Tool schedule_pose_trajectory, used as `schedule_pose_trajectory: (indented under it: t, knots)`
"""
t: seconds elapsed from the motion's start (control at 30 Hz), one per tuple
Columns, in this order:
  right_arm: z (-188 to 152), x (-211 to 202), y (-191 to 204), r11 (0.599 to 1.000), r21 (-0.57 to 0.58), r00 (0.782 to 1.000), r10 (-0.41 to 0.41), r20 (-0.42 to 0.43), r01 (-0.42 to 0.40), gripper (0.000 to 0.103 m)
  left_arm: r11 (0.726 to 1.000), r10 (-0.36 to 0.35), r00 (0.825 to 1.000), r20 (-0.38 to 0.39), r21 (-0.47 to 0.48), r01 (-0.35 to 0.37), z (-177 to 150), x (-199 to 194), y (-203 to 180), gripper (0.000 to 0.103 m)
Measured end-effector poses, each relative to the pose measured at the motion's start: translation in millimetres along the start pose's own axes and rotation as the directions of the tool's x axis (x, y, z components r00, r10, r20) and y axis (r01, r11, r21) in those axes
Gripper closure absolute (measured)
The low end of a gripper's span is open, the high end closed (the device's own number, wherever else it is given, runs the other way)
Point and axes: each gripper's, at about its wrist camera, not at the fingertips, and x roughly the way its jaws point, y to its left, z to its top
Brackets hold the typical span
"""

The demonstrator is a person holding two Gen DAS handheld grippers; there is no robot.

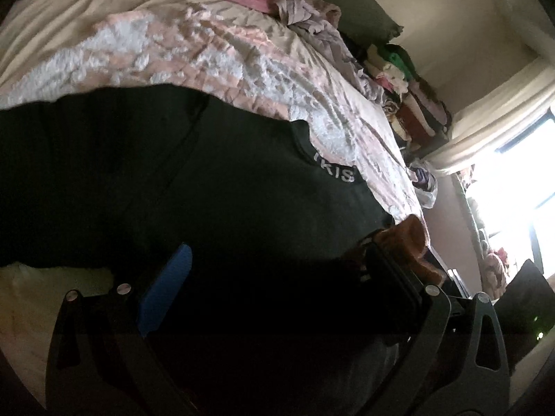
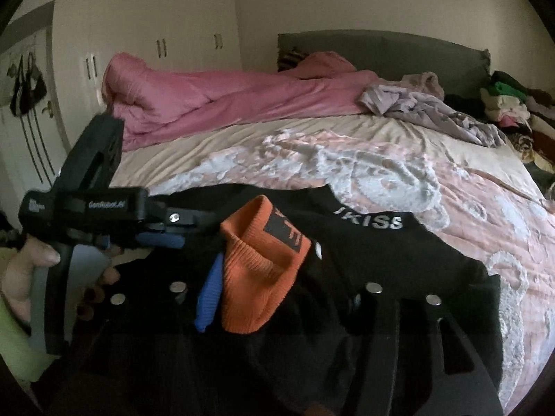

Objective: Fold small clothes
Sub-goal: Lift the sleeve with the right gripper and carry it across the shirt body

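A black garment with white lettering on its band [image 2: 367,222] lies spread on the bed; it also fills the left wrist view [image 1: 208,180]. An orange knit sock with a black patch [image 2: 263,274] lies on it, seen at the right in the left wrist view [image 1: 412,242]. My left gripper [image 1: 274,277] is open over the black cloth, blue pad [image 1: 166,287] showing; it appears in the right wrist view [image 2: 163,232], held by a hand. My right gripper [image 2: 277,294] stands with its jaws wide around the orange sock, blue pad [image 2: 210,298] beside it; whether it presses is unclear.
The bed has a pink and white patterned cover [image 2: 381,159]. A pink duvet [image 2: 215,100] and a lilac garment [image 2: 433,104] lie at the far end. A pile of clothes [image 2: 513,111] is at the right. Wardrobes [image 2: 156,34] stand behind; a bright window [image 1: 520,190] is at the right.
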Motion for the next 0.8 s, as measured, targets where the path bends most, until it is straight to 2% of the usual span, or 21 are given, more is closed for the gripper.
schedule_pose_trajectory:
  t: [0.07, 0.1, 0.13, 0.33, 0.4, 0.53, 0.8]
  knots:
    - [0, -6, -7, 1.0, 0.009, 1.0, -0.003, 0.015, 0.003, 0.041, 1.0, -0.007, 1.0, -0.012, -0.004, 0.007, -2, 3, -1, 0.009]
    - [0, -8, -9, 1.0, 0.013, 1.0, 0.021, 0.011, -0.021, 0.034, 1.0, -0.018, 1.0, -0.016, -0.007, 0.018, -3, 4, -2, 0.009]
    - [-1, -8, -9, 0.999, 0.011, 0.999, 0.046, -0.001, -0.046, 0.031, 1.0, -0.029, 0.999, -0.021, -0.01, 0.028, -3, 6, -3, 0.009]
    - [-7, -7, 8, 0.992, -0.046, 0.992, 0.12, -0.035, -0.121, 0.029, 0.999, -0.045, 0.998, -0.042, -0.011, 0.044, -6, 11, -7, 0.009]
    - [-8, -9, 5, 0.994, -0.049, 0.995, 0.098, -0.036, -0.1, 0.028, 0.999, -0.041, 0.998, -0.045, -0.011, 0.041, -7, 12, -7, 0.009]
    - [-6, -19, -18, 0.997, 0.024, 0.998, 0.067, -0.008, -0.067, 0.023, 0.999, -0.054, 0.997, -0.049, -0.008, 0.053, -9, 11, -10, 0.009]
    - [-4, -47, -65, 0.991, 0.122, 0.997, -0.054, 0.049, 0.048, 0.02, 0.993, -0.121, 0.991, -0.063, -0.009, 0.121, -16, 11, -21, 0.011]
